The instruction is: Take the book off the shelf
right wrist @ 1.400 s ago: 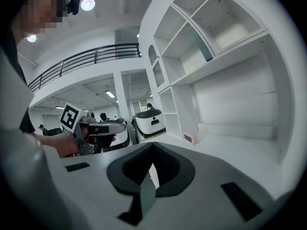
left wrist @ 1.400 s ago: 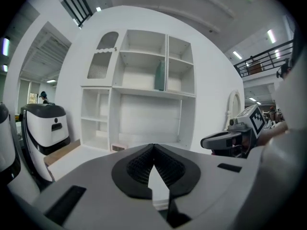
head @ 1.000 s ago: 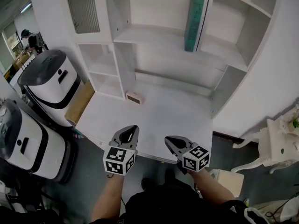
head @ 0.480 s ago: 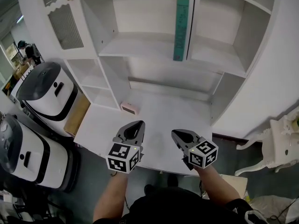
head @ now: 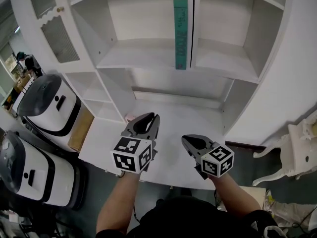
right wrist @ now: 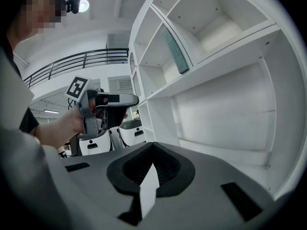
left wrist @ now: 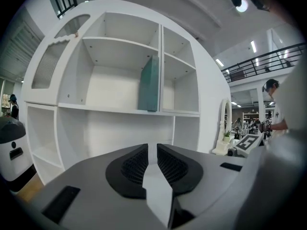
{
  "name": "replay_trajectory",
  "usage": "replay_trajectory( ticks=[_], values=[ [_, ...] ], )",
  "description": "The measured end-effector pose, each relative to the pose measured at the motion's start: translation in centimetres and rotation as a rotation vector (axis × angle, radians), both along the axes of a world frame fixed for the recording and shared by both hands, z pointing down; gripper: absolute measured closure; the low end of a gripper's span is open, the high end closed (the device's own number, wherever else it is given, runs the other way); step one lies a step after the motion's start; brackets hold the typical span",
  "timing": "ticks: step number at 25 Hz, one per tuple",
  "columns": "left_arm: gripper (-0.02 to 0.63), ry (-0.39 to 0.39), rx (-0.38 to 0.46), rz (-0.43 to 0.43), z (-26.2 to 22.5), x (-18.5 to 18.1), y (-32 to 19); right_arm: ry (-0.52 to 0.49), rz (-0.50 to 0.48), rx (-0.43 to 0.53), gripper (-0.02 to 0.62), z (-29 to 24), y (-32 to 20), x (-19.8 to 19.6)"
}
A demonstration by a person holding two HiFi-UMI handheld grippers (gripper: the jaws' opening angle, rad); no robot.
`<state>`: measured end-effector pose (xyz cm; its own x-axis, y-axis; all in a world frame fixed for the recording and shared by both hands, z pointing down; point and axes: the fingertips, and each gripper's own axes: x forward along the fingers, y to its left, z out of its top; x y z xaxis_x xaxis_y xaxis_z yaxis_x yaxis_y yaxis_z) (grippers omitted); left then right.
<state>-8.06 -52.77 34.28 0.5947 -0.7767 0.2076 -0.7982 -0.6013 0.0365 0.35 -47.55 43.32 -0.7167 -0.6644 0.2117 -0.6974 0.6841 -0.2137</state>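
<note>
A tall teal book [head: 181, 31] stands upright on the middle shelf, against the divider of the white shelf unit [head: 148, 58]. It also shows as the teal book [left wrist: 148, 84] straight ahead in the left gripper view, and as the book [right wrist: 175, 49] up and to the left in the right gripper view. My left gripper [head: 151, 117] hovers over the desk, well below and short of the book. Its jaws have just been opening to a narrow slit with nothing between them. My right gripper [head: 186, 139] hangs beside it, shut and empty.
A white desk top [head: 173, 123] lies under the shelves, with a small pinkish box [head: 129, 117] half hidden behind my left gripper. Two white machines [head: 47, 100] [head: 25, 167] and a cardboard box [head: 79, 129] stand at the left. A white side table [head: 302, 143] stands at the right.
Both grippers have risen and moved forward over the desk toward the shelves. The left jaws, closed before, now stand slightly apart. The head view has tilted up.
</note>
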Motion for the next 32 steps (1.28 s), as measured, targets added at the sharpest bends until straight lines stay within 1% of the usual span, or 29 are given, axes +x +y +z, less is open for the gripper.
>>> replay_trajectory(
  ticks=[2, 4, 7, 12, 16, 22, 29, 32],
  values=[
    [0.518, 0.017, 0.004, 0.001, -1.1, 0.5, -0.9, 0.004, -0.002, 0.006, 0.583, -0.4, -0.4, 0.1],
    [0.495, 0.022, 0.015, -0.003, -2.3, 0.9, -1.9, 0.007, -0.006, 0.011, 0.583, -0.8, -0.8, 0.0],
    [0.454, -0.002, 0.054, -0.006, -4.6, 2.0, -3.7, 0.01, -0.018, 0.03, 0.583, -1.8, -1.7, -0.4],
    [0.381, -0.059, 0.121, -0.002, -7.9, 5.1, -6.4, 0.004, -0.032, 0.049, 0.583, -2.5, -2.4, -0.6],
    [0.335, -0.069, 0.129, 0.007, -9.5, 7.2, -8.2, -0.01, -0.021, 0.038, 0.583, -2.2, -2.6, 0.1],
    [0.318, -0.083, 0.104, -0.023, -9.9, 9.3, -11.0, -0.029, 0.001, 0.021, 0.583, -1.8, -2.6, 1.6],
    [0.318, -0.117, 0.117, -0.037, -9.6, 11.1, -13.2, -0.034, 0.024, -0.008, 0.581, -0.4, -2.1, 3.4],
    [0.319, -0.127, 0.11, -0.051, -9.1, 11.5, -14.1, -0.037, 0.045, -0.029, 0.583, 0.6, -2.0, 4.5]
  ],
)
